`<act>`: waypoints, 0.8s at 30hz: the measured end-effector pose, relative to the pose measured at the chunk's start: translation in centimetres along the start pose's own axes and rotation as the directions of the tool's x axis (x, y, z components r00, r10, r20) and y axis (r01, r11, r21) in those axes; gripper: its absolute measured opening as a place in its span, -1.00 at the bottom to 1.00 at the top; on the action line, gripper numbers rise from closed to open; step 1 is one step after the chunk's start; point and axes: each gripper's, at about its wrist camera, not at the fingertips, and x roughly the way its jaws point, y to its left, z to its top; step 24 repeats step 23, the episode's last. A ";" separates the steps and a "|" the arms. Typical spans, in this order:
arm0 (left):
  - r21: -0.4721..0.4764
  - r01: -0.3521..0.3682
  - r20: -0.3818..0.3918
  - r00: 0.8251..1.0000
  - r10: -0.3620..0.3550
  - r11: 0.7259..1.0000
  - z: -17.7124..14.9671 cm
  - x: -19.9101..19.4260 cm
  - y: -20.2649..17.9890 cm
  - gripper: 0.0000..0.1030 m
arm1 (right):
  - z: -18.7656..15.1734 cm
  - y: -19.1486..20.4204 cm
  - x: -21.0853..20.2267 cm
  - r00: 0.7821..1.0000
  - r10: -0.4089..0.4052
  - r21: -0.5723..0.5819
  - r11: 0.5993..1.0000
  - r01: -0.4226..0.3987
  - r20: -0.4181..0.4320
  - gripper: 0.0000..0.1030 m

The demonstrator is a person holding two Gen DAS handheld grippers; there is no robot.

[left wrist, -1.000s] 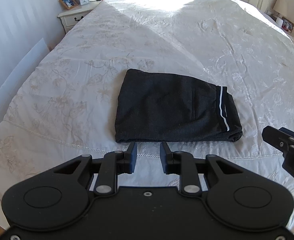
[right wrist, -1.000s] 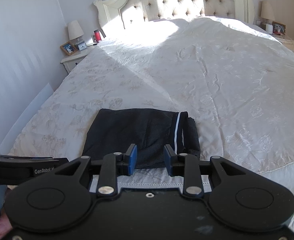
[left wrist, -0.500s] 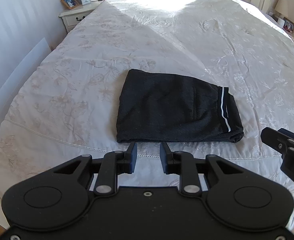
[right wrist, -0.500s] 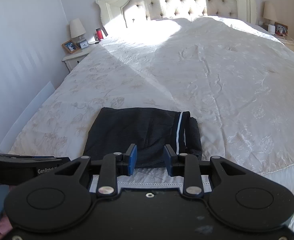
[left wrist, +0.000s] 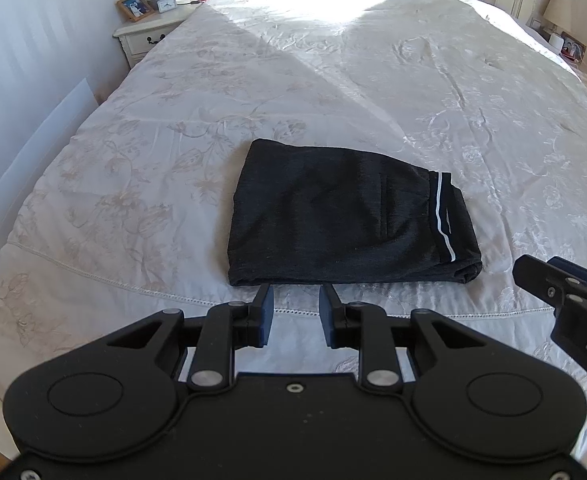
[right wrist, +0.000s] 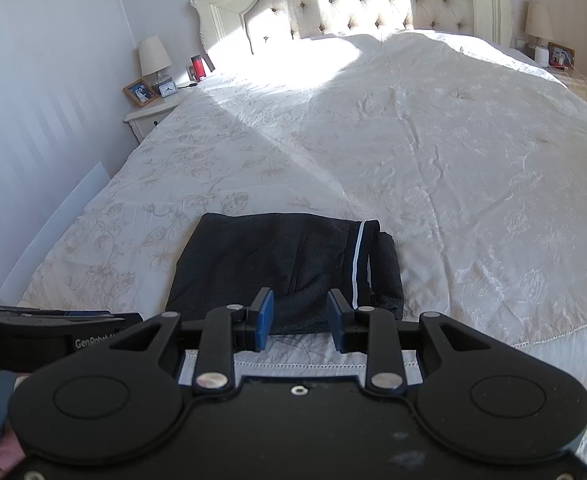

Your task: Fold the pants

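A: Pants [left wrist: 345, 212] location, please.

B: Dark pants lie as a compact rectangle on the white bedspread [left wrist: 333, 80], near the foot edge of the bed, just above the stitched hem line. A white stripe [left wrist: 439, 216] runs along the layer at the right end, where lower layers protrude slightly.

A: Claw status?

B: Left claw [left wrist: 295, 308]: jaws partly apart, nothing between the blue pads [left wrist: 267, 312]. It hangs just short of the near edge of the garment, tilted downward, with no contact visible. Right claw [right wrist: 299, 314]: jaws likewise partly apart and empty, seen over the near edge of the fabric close to the stripe. Whether it is touching the cloth cannot be told; nothing is pinched.

A: Reason for that placement?

B: Judgement only: the folded bundle sits close to the foot of the bed so both claws can reach it without stretching. Both claws are clear of the cloth and side by side, which suggests the fold is essentially finished.

A: Remaining work?

B: Possibly squaring the offset layers at the right end. Otherwise the task appears near completion.
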 end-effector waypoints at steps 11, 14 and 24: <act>0.004 0.002 -0.009 1.000 -0.002 1.000 -0.2 0.2 -0.1 -0.31 | -0.3 0.1 0.1 1.000 0.001 0.002 1.000 -0.001 -0.006 -0.38; 0.005 0.001 -0.008 1.000 -0.001 1.000 -0.2 0.2 -0.1 -0.31 | -0.3 0.1 0.1 1.000 0.001 0.002 1.000 -0.001 -0.006 -0.38; 0.011 -0.008 -0.006 1.000 0.008 1.000 -0.4 0.2 -0.3 -0.31 | -0.6 -0.1 0.2 1.000 0.007 0.008 1.000 -0.007 -0.007 -0.38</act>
